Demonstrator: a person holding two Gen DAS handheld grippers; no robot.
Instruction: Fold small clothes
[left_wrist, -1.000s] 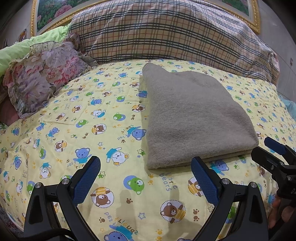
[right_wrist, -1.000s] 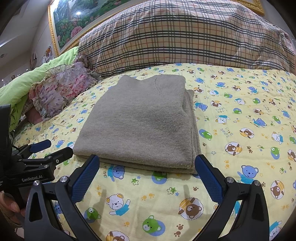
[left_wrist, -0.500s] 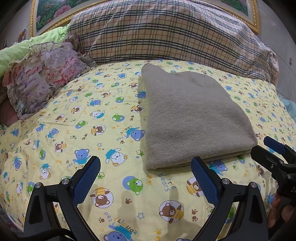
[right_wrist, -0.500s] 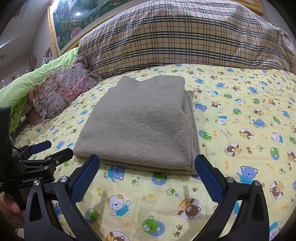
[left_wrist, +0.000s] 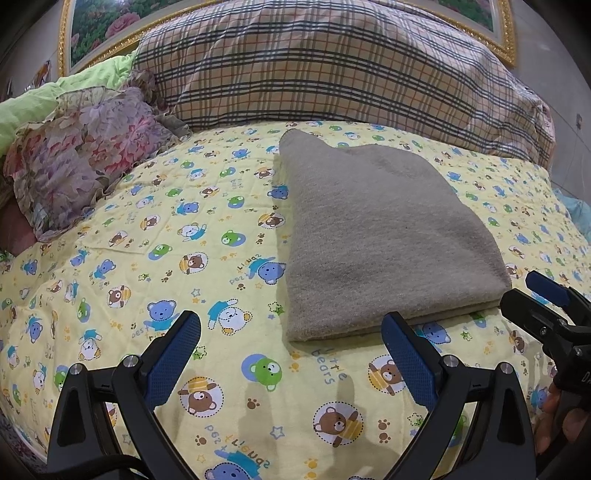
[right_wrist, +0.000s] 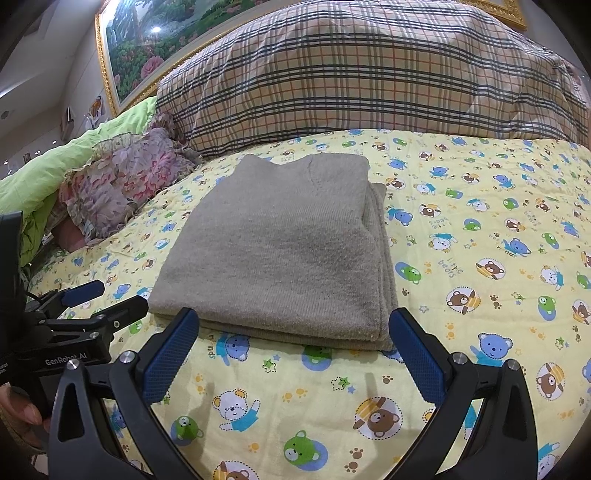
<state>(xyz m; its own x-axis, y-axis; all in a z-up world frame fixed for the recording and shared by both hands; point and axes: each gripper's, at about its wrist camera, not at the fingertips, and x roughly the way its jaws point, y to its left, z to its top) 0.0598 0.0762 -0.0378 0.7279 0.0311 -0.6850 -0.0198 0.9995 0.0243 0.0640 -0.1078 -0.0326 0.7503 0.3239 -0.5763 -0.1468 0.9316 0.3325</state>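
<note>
Our left gripper (left_wrist: 291, 354) has its fingers (left_wrist: 173, 360) wide apart, empty, above the bear-print sheet (left_wrist: 155, 266) near the bed's front edge. Our right gripper (right_wrist: 295, 350) is likewise spread and holds nothing, its fingers (right_wrist: 413, 350) just short of the sweater's near edge. The grey sweater (right_wrist: 280, 251) lies folded in a neat rectangle, flat on the sheet about mid-bed, its layered edges showing on the right side. Each gripper appears at the side of the other's view. Beyond the sweater a plaid pillow (right_wrist: 369, 77) spans the head of the bed, with a floral pillow (left_wrist: 77, 155) at the far left corner.
</note>
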